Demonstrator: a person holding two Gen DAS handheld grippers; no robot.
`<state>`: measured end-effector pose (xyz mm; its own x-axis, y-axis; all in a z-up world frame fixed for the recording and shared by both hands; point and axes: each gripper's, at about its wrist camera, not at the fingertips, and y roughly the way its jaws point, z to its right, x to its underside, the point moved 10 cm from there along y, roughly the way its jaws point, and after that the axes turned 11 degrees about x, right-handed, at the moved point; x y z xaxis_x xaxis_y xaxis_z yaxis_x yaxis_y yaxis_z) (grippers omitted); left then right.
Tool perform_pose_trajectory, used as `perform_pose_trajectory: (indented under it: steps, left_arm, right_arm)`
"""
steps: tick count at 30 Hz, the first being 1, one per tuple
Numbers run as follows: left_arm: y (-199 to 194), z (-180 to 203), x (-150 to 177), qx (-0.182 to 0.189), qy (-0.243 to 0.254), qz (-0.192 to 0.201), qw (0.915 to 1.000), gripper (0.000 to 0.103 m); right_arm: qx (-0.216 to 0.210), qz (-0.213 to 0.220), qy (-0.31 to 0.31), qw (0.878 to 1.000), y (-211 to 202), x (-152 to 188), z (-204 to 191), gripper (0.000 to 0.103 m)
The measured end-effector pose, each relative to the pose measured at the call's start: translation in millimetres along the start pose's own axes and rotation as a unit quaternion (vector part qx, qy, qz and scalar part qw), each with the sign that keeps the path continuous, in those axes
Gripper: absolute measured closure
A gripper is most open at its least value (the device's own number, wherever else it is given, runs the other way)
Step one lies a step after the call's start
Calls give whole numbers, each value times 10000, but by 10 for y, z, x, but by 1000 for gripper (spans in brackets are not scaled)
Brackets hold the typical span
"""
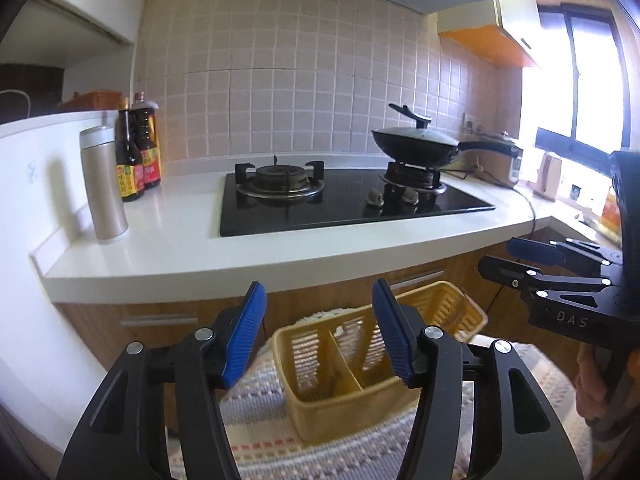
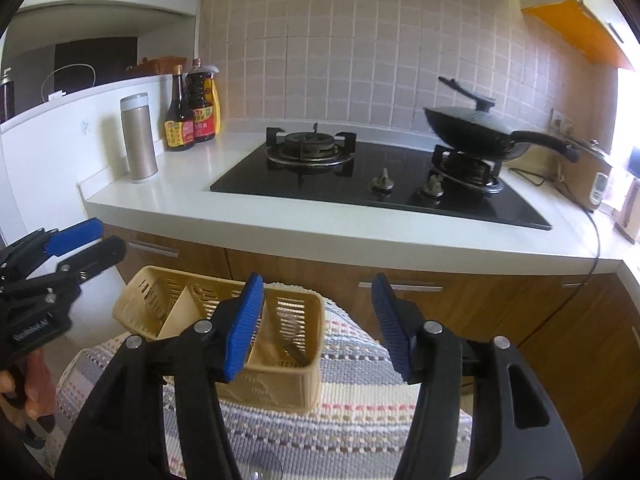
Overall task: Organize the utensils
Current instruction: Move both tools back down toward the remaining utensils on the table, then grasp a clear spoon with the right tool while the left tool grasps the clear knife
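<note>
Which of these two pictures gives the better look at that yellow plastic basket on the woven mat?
The left wrist view: the yellow basket sits between the left gripper's open fingers, so its divider and both compartments show. In the right wrist view the basket lies off to the left, and the right gripper's left finger covers part of it.

From my seat I count two grippers: the left gripper (image 1: 318, 330) and the right gripper (image 2: 318, 326), each with two blue pads. One beige utensil basket (image 1: 320, 394) sits on one woven mat (image 1: 360, 448); I can make out two compartments in it. On the counter (image 1: 192, 240) I count one hob (image 1: 352, 200) with two burners and two knobs, one black pan (image 1: 416, 146) under one lid, one metal flask (image 1: 103, 184), and at least two dark sauce bottles (image 1: 138, 152).
</note>
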<state>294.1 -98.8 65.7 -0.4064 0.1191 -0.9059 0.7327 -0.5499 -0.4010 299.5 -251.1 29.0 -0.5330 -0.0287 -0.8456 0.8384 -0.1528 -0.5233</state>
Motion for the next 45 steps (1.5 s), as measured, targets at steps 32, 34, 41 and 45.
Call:
perform_pose_trajectory:
  steps: [32,34,41,45]
  left_arm:
    - [-62,1090,2736,1191,-437,-4114,9026,56]
    - [-28,1099,2754,1064,-303,-4115,9047,56]
    - [174,1130,2763,650,97,-4132,9083,59]
    - [303,1099,2708,467,195,-4101,9106,74]
  right_arm:
    - [-1055,-3461,-204,9320,279,1978,-502,50]
    - [-979,-3501,-253,9312,353,2011,-521,50]
    - [-797,-3556,-537,9297,439,2070,-676,50]
    - [-689,-3525,-843,9295,434,2095,-802,57]
